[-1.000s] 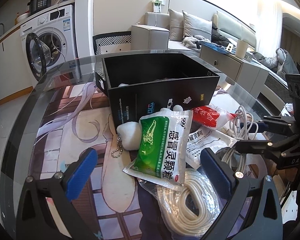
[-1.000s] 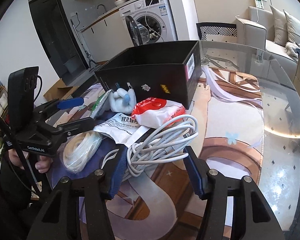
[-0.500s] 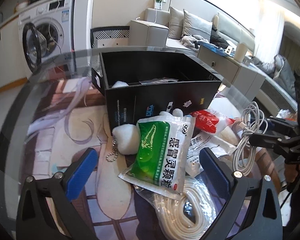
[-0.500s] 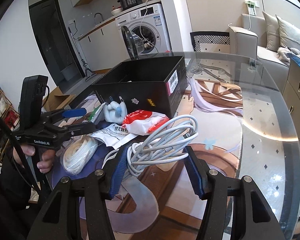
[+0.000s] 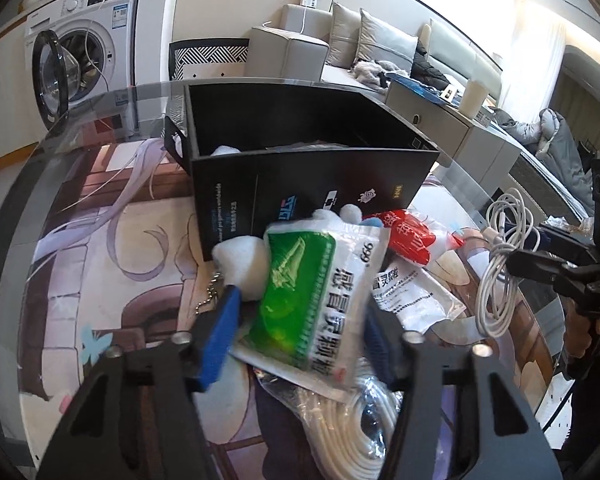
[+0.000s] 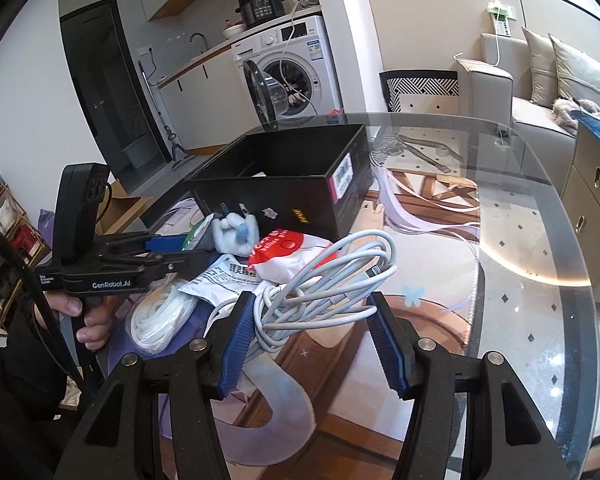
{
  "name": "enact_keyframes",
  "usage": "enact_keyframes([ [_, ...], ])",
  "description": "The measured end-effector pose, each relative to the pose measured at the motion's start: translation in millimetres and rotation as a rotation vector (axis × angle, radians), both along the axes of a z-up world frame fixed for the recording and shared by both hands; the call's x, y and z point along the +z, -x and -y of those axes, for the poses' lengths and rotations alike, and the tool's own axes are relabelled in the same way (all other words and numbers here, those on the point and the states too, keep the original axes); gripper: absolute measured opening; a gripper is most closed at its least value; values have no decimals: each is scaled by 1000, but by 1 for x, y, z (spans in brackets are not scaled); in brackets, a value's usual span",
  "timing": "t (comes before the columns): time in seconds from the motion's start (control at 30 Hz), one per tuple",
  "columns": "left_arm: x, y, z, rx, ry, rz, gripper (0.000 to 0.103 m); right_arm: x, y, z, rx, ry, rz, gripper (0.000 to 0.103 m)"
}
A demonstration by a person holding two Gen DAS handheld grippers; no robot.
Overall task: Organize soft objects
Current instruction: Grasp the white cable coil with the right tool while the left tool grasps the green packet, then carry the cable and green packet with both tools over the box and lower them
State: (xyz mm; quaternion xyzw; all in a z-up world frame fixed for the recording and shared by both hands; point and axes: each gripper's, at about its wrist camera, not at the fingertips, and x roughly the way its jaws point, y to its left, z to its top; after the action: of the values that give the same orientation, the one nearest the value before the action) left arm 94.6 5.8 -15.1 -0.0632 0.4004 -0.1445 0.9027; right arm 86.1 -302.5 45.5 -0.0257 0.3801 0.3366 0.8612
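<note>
**Right wrist view: cable bundle in jaws**

Right gripper [image 6: 310, 336] jaws clamp a coiled white cable [image 6: 332, 280], lifted over the glass counter [image 6: 540, 280]. Beyond it: red-and-white packet [image 6: 288, 254], white printed sachet [image 6: 228, 280], plush toy [image 6: 236, 232], open black box [image 6: 284, 188]. Left gripper [image 6: 180, 250] at left, held by a hand [image 6: 86, 320], above bagged white tubing [image 6: 160, 316].

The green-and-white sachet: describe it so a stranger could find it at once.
Find the open black box on the glass table. Before its near wall lies a pile; the green-and-white sachet sits between the left gripper pads, the only green-printed packet there.
</note>
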Motion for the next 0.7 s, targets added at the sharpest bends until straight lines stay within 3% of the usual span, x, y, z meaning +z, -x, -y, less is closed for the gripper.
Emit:
enact_keyframes([
  [0.07, 1, 2, -1, 3, 5, 7, 44, 0, 2, -3, 9, 0, 1, 57],
  [0.27, 6, 8, -2, -6, 0, 28, 38, 5, 4, -10, 21, -1, 13, 57],
  [0.7, 29, 25, -14, 42, -1, 120, 38, 28, 8, -25, 1, 12, 98, 57],
])
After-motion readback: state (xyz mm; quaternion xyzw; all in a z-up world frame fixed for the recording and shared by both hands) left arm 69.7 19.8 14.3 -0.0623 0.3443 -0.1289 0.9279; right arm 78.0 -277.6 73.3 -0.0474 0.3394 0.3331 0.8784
